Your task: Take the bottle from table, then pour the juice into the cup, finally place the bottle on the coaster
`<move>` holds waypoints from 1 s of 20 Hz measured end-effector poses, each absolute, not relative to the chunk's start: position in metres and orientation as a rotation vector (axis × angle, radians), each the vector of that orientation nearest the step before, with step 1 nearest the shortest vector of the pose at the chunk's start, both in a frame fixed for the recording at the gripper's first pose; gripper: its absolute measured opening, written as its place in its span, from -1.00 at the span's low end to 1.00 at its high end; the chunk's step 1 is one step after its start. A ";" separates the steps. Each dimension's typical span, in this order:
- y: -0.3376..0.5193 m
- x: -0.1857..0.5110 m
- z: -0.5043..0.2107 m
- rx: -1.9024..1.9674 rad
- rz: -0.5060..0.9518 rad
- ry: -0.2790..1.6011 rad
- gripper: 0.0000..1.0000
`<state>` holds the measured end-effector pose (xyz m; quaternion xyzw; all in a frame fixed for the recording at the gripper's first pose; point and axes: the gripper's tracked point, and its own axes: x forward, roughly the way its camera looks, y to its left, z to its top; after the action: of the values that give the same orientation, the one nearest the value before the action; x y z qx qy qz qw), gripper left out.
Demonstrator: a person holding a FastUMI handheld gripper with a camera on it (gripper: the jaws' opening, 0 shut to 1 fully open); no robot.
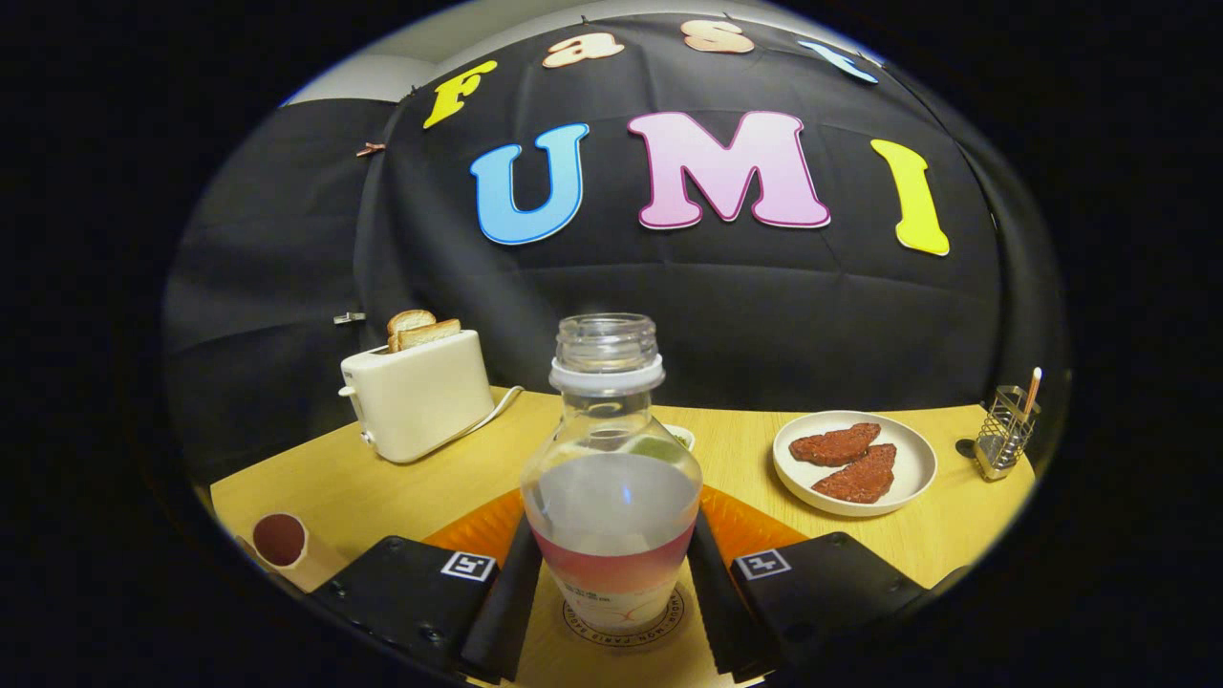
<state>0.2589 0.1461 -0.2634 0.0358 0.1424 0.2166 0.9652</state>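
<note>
An uncapped clear bottle (pixel 611 497) with a little pinkish juice at its bottom stands upright on a round printed coaster (pixel 623 633). It sits between the fingers of my gripper (pixel 611 524). Both fingers (pixel 511 597) lie against the bottle's sides, so the gripper is shut on it. A paper cup (pixel 280 542) holding reddish juice stands to the left, beside the left finger. An orange mat (pixel 750 526) lies under the coaster and shows on both sides of the bottle.
A cream toaster (pixel 418 394) with toast stands at the back left, its cord trailing right. A white plate (pixel 853 462) with two reddish patties is to the right. A wire holder (pixel 1005 432) stands at the far right. A small dish (pixel 680 437) peeks from behind the bottle.
</note>
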 end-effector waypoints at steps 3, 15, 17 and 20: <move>0.145 0.260 -0.273 0.080 0.430 0.305 0.51; 0.141 0.255 -0.271 0.048 0.441 0.305 0.99; 0.137 0.255 -0.266 0.068 0.424 0.301 0.97; 0.123 0.257 -0.259 0.023 0.375 0.285 0.98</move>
<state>0.2567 0.1232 -0.2592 0.0116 0.1413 0.1857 0.9723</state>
